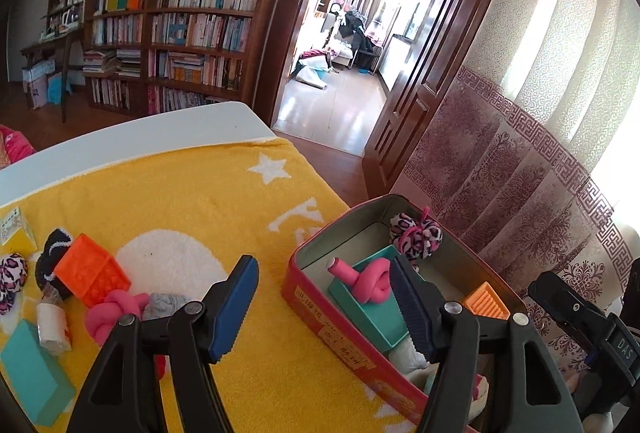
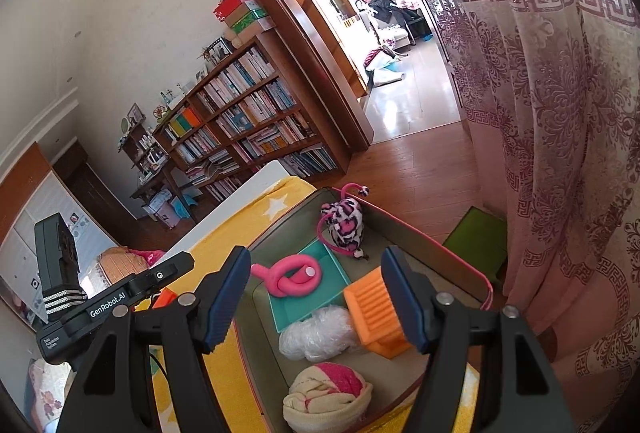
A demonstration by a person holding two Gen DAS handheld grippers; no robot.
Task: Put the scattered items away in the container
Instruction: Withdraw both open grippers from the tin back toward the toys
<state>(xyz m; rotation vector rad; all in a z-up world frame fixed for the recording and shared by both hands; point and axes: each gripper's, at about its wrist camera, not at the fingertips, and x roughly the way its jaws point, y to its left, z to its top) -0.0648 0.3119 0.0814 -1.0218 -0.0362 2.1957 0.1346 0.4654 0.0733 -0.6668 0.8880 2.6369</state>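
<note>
Your yellow towel (image 1: 208,201) covers the white table (image 1: 120,149), and the red tin (image 1: 332,317) sits on its right side near the curtain (image 1: 520,173); your left gripper (image 1: 324,309) hangs over the towel at the tin's near-left wall with its jaws spread wide and nothing between them, one blue pad over the cloth and the other over the tin's interior; your right gripper (image 2: 312,305) hovers above the tin (image 2: 440,245), jaws equally wide apart and holding nothing, though the right pad sits just beside the orange ridged block (image 2: 372,309) and I cannot tell whether it touches it; inside the tin lie a teal tray (image 2: 320,297) with a pink knotted tube (image 2: 292,277) resting on it, a leopard-print plush (image 2: 344,221) at the far end, a white crinkled bundle (image 2: 316,337) and a pink-and-cream cloth ball (image 2: 324,393) nearest you; scattered on the towel to the left are a teal block (image 1: 36,377), an orange cube (image 1: 92,273), a second pink knot (image 1: 112,313), a grey cloth (image 1: 168,303), a black fuzzy item (image 1: 52,253) and a small leopard ball (image 1: 10,277).
</note>
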